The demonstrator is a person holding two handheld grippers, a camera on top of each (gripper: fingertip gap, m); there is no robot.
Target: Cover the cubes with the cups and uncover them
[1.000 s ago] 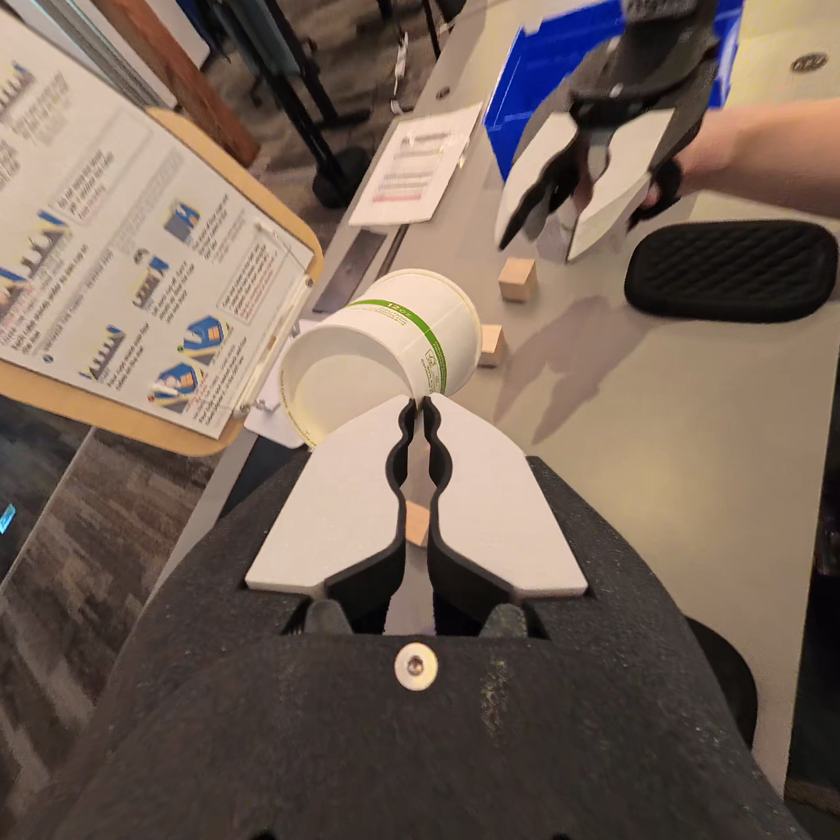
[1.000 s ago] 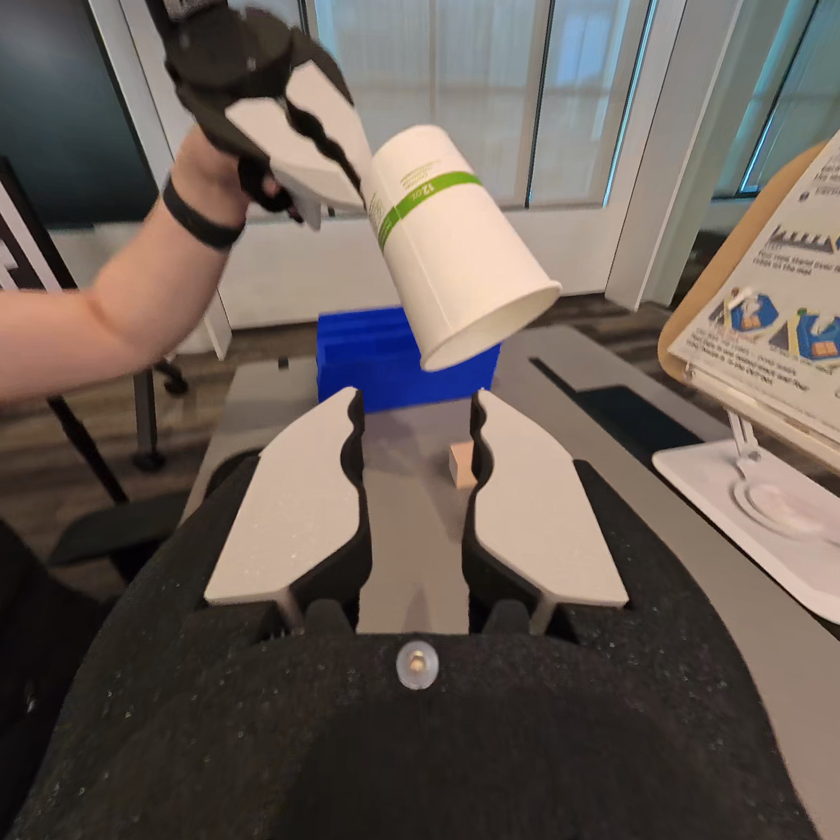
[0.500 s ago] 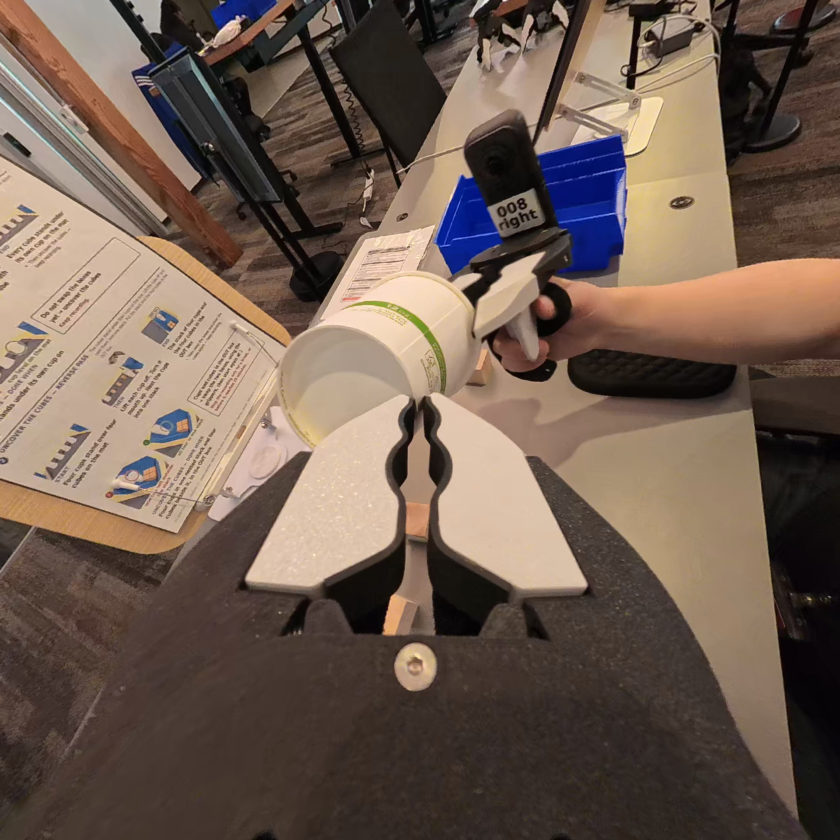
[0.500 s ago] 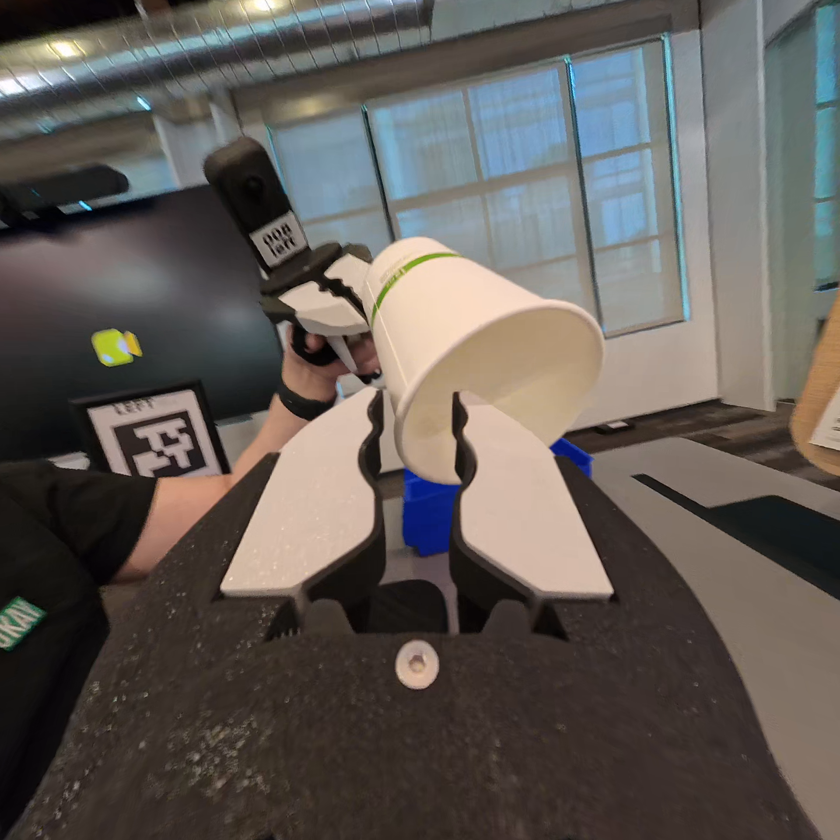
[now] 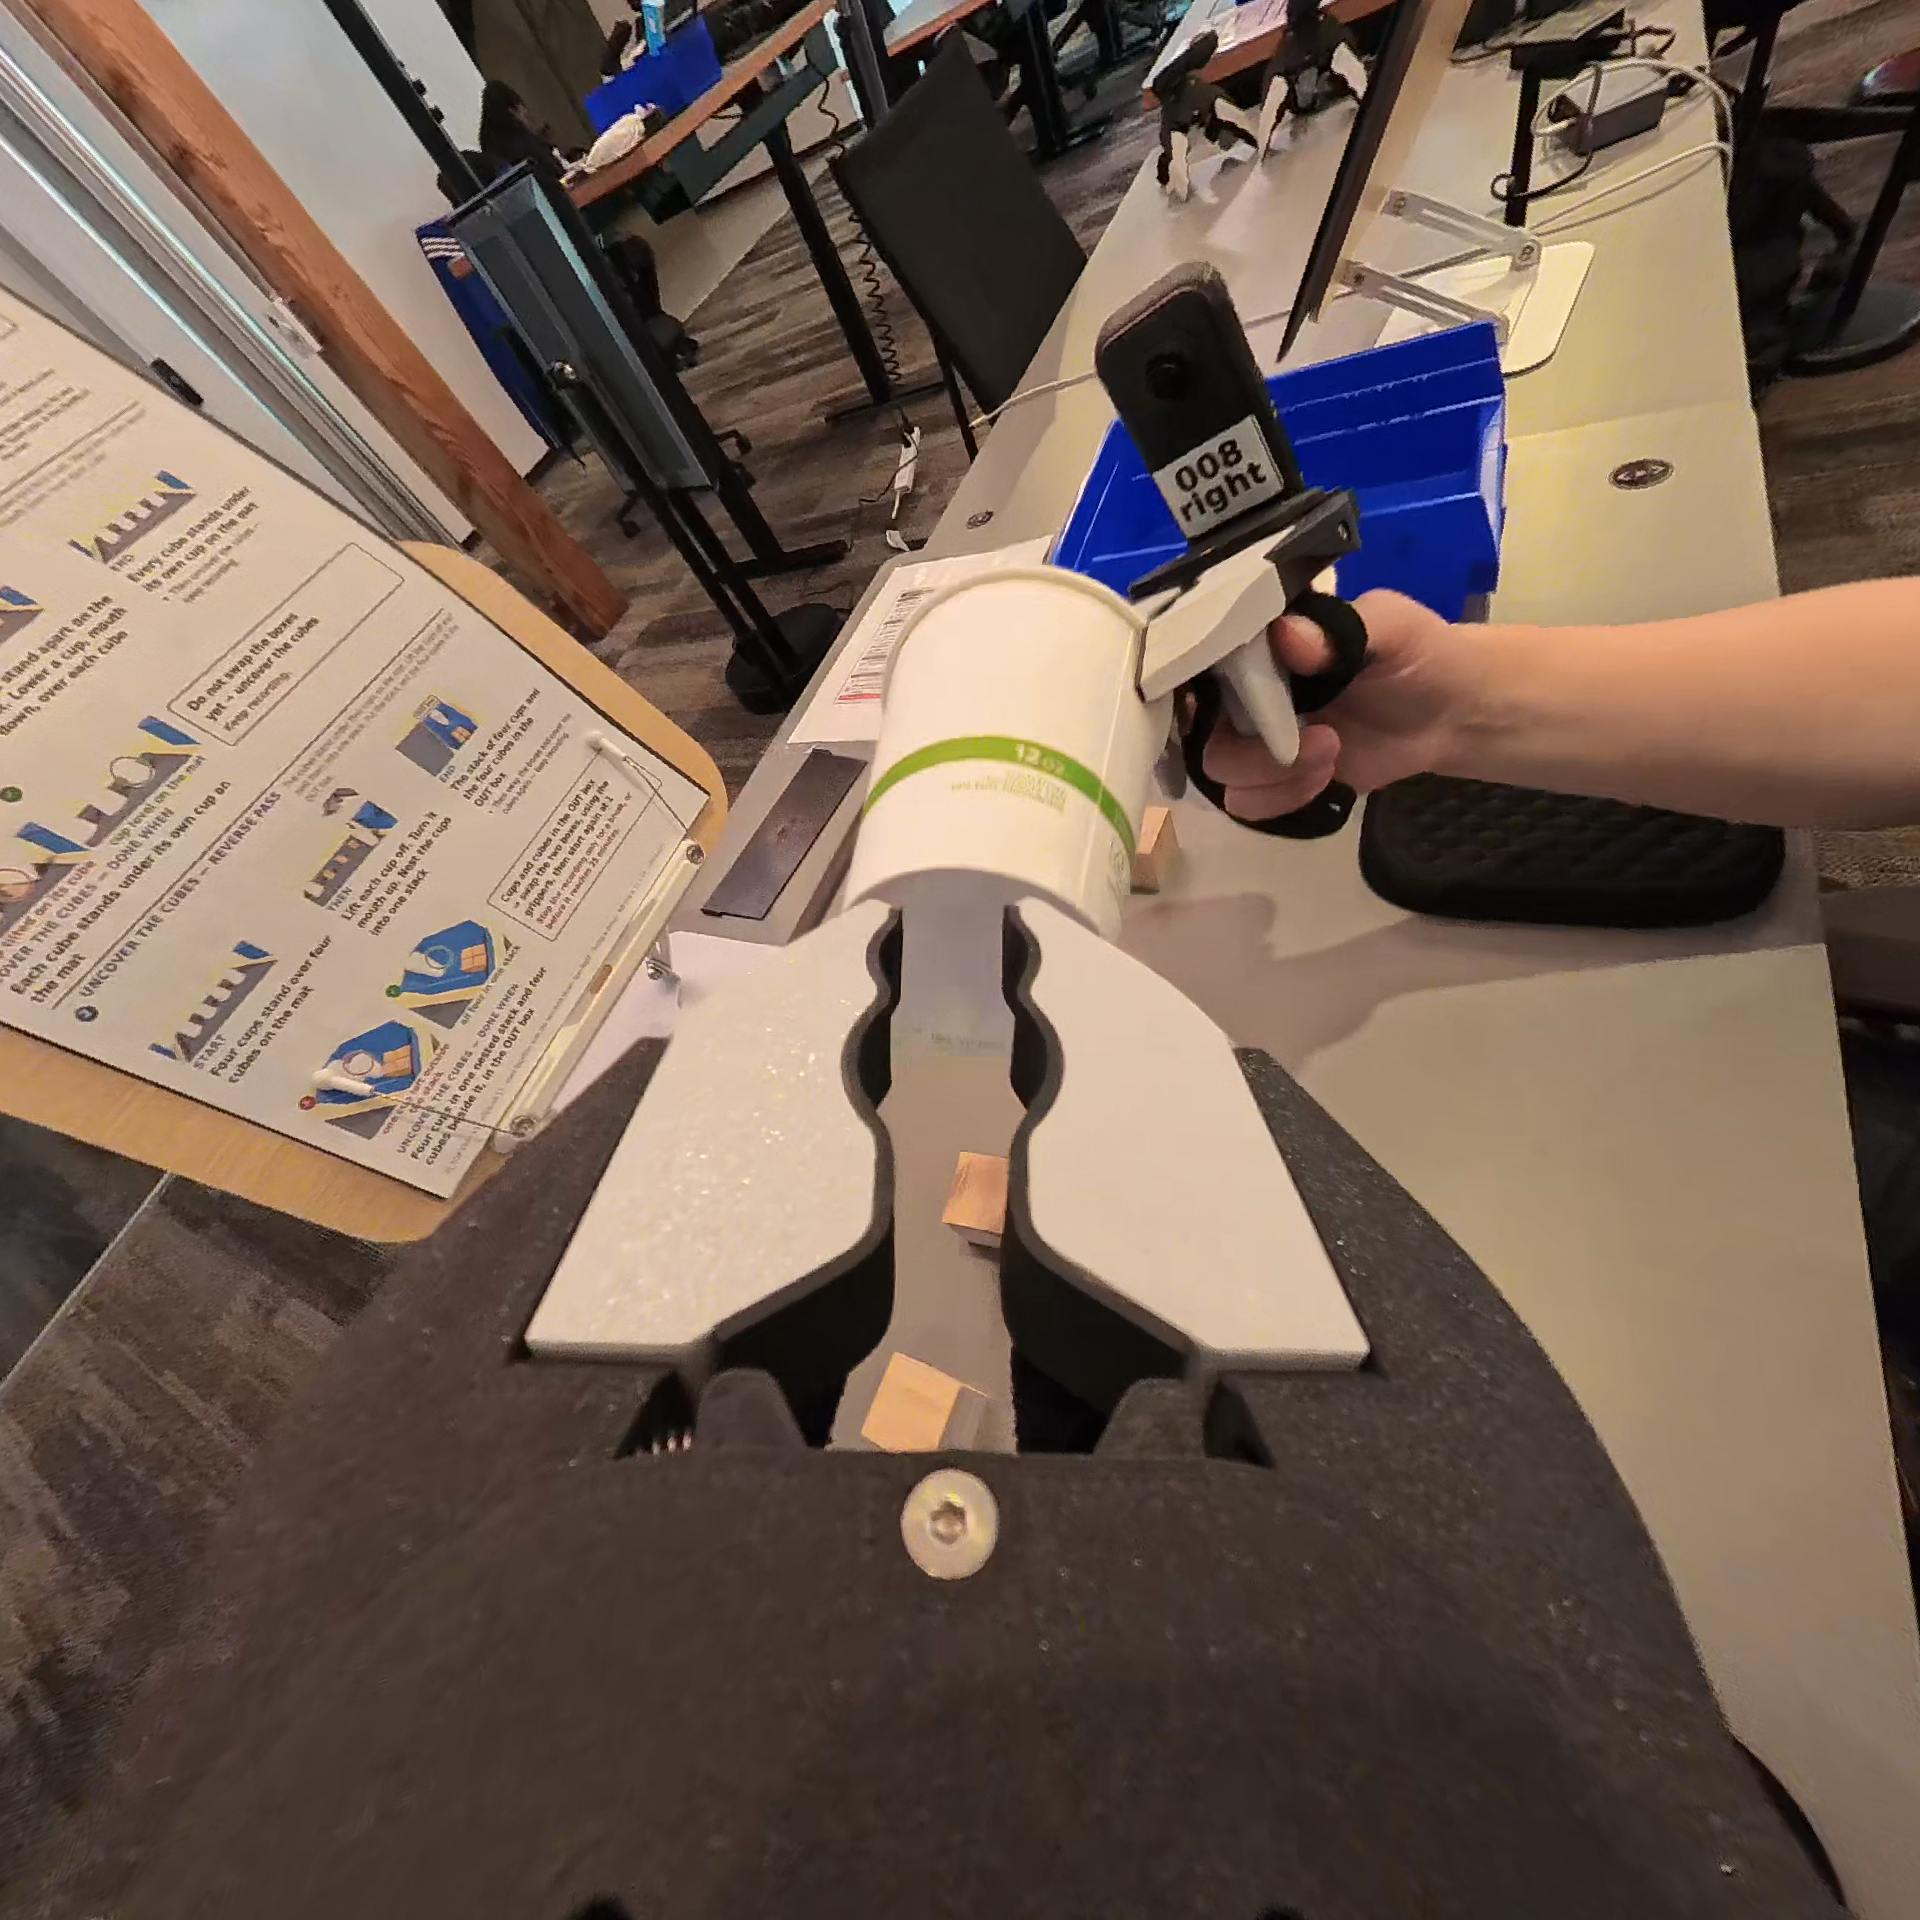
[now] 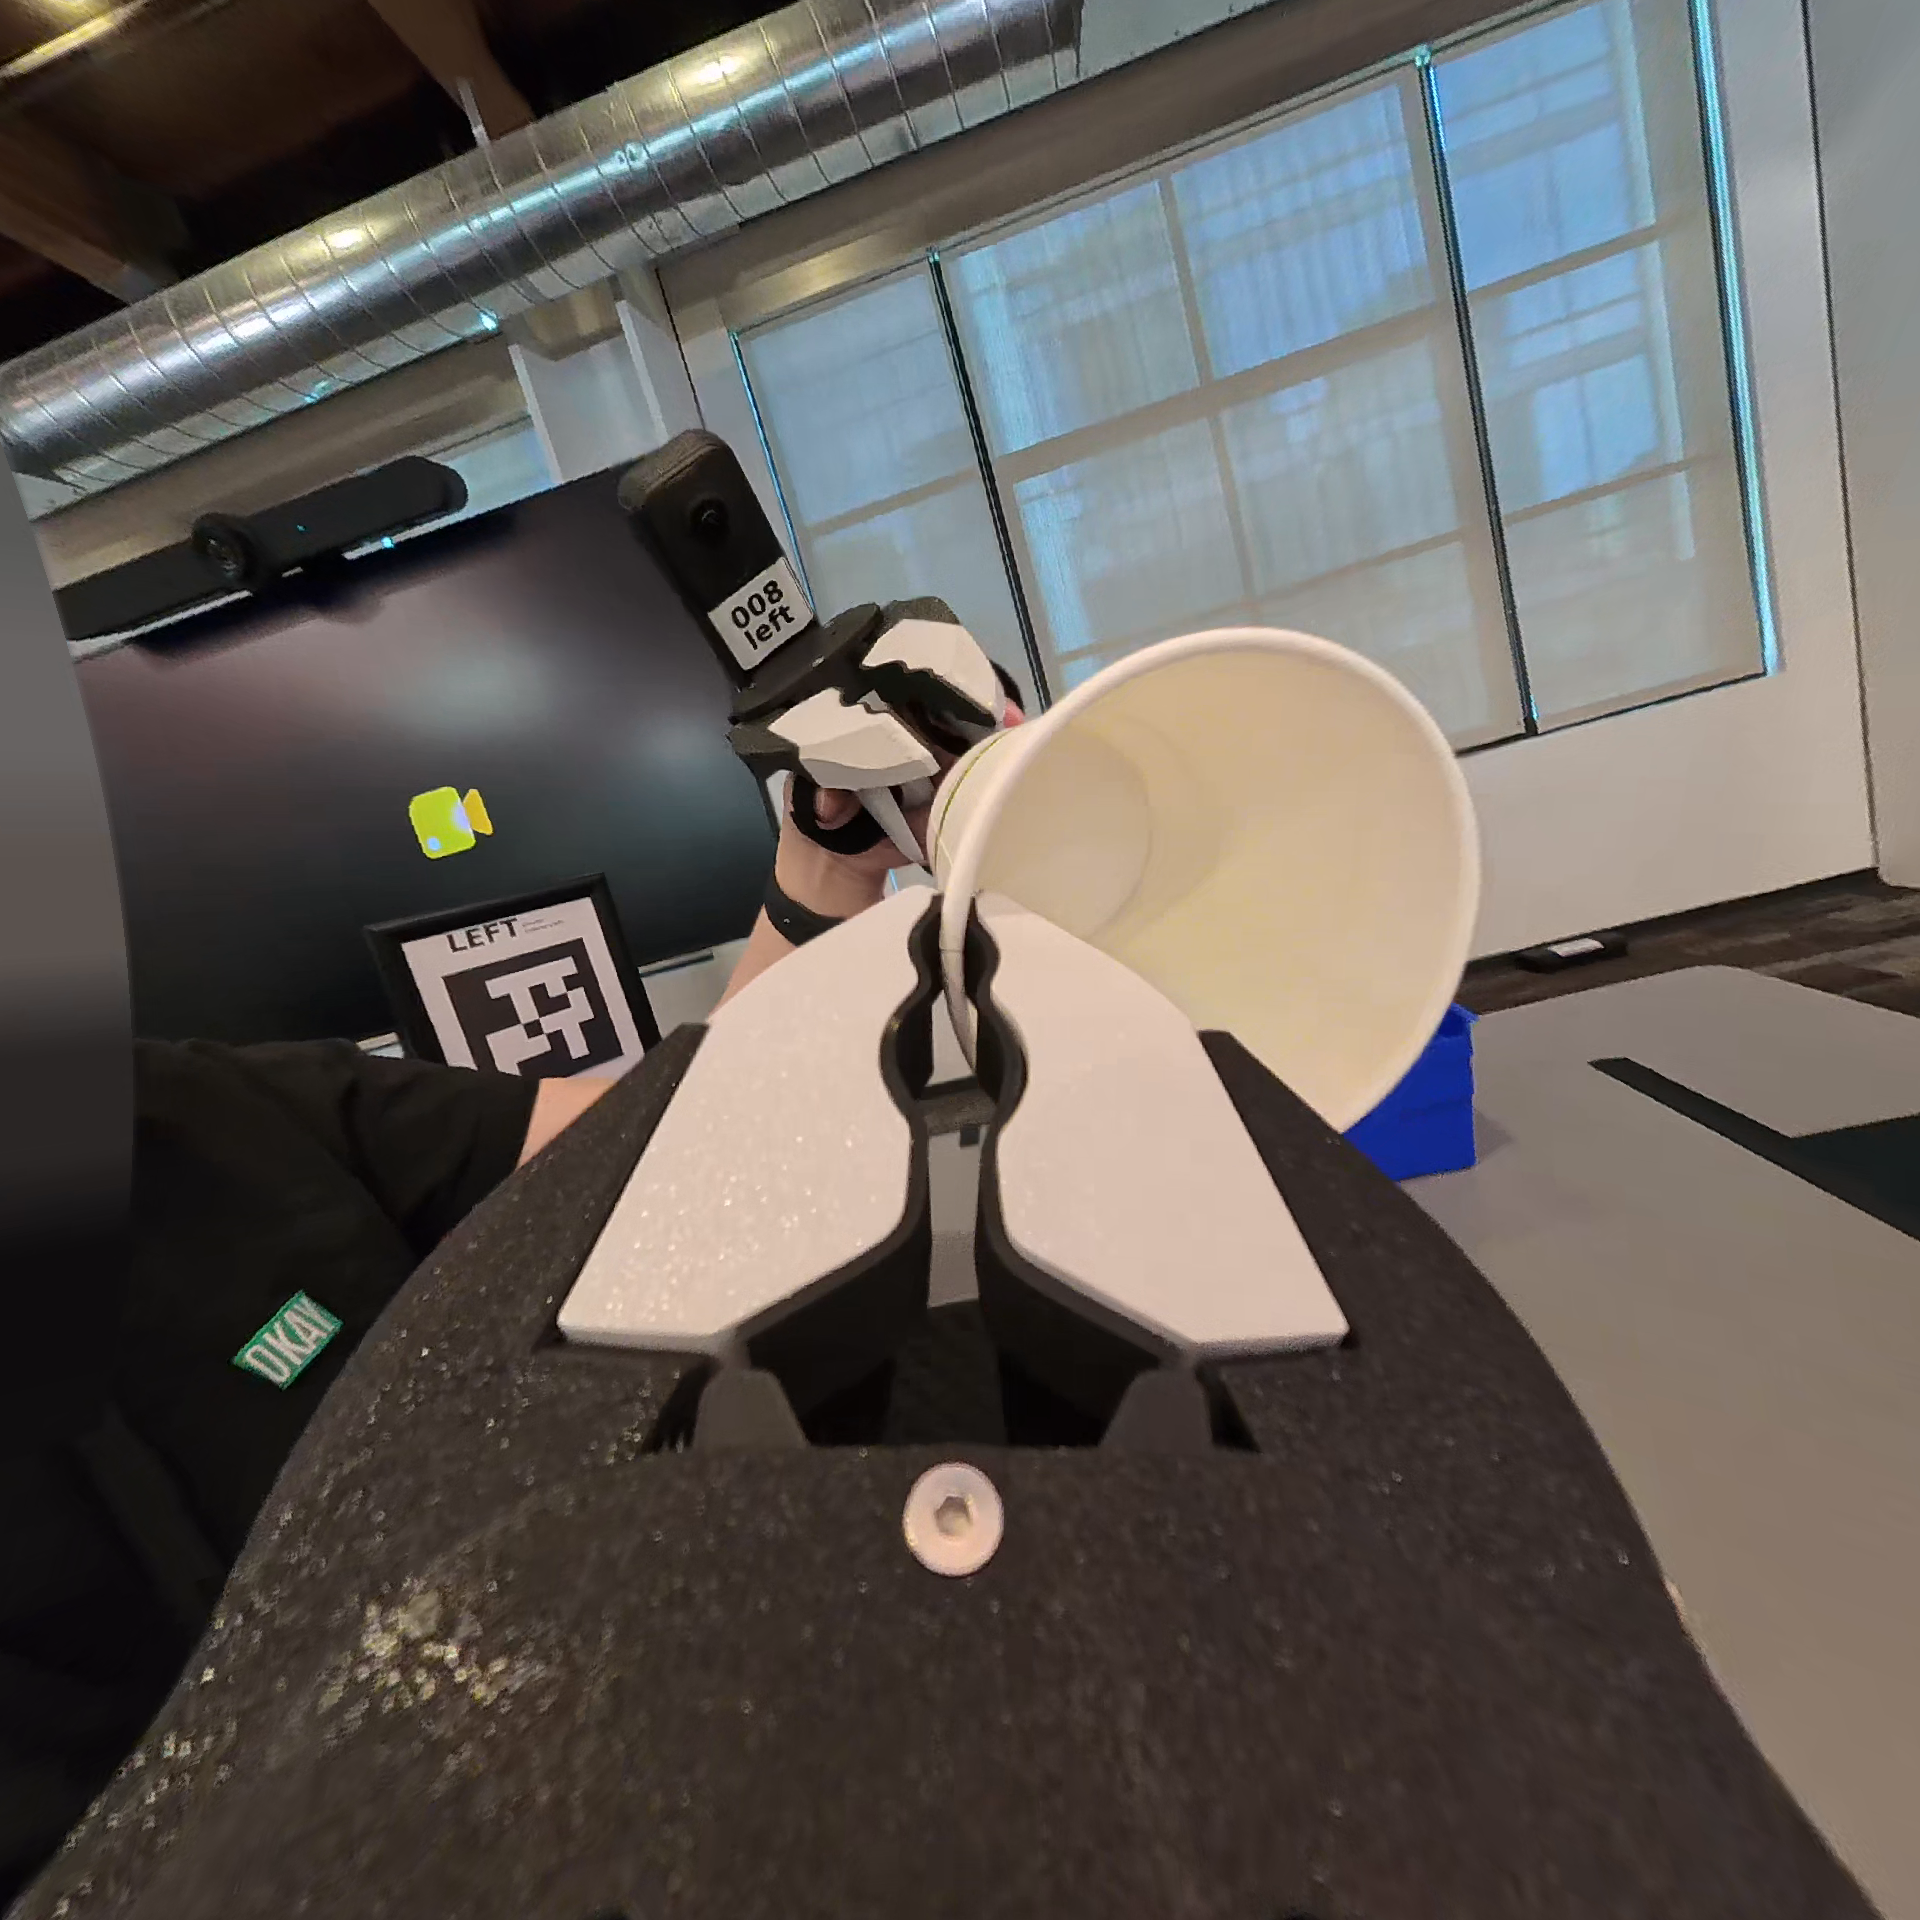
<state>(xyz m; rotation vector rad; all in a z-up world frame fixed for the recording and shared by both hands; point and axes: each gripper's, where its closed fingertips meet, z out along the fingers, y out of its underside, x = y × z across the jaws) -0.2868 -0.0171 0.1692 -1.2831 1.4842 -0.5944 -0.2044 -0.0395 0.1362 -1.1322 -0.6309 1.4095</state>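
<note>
**Cup handed to your right tongs, left tongs let go**

Nearest you, the left gripper (image 5: pixel 948 920) stands released, its fingers parted with a clear gap. Through that gap you can see two wooden cubes (image 5: pixel 977 1195) on the grey table (image 5: pixel 1455 1143), one behind the other. Just past the fingertips hangs the white paper cup (image 5: pixel 997 748) with its green band. It lies on its side in the air above the table, base towards the left tongs. Whether the base touches the tips, you cannot tell.

Your right gripper (image 6: pixel 956 935) is clenched on the cup's rim, one finger inside the mouth and one outside. A third cube (image 5: pixel 1153 852) sits on the table below the cup's far side.

The tabletop is plain grey. A black pad (image 5: pixel 1558 862) lies near your right hand, a tilted instruction board (image 5: pixel 260 831) stands at the left edge, and a printed sheet (image 5: pixel 873 665) lies beyond the cup. Farther back is a blue bin (image 5: pixel 1403 520), then desks, chairs and patterned carpet. The right wrist view shows a dark screen (image 6: pixel 364 779), tall windows (image 6: pixel 1299 416) and a silver duct (image 6: pixel 520 239) overhead.

Half a second ago your left tongs were pinching the cup's base and the right fingers stood apart around the rim. Now the grip has changed sides.
</note>
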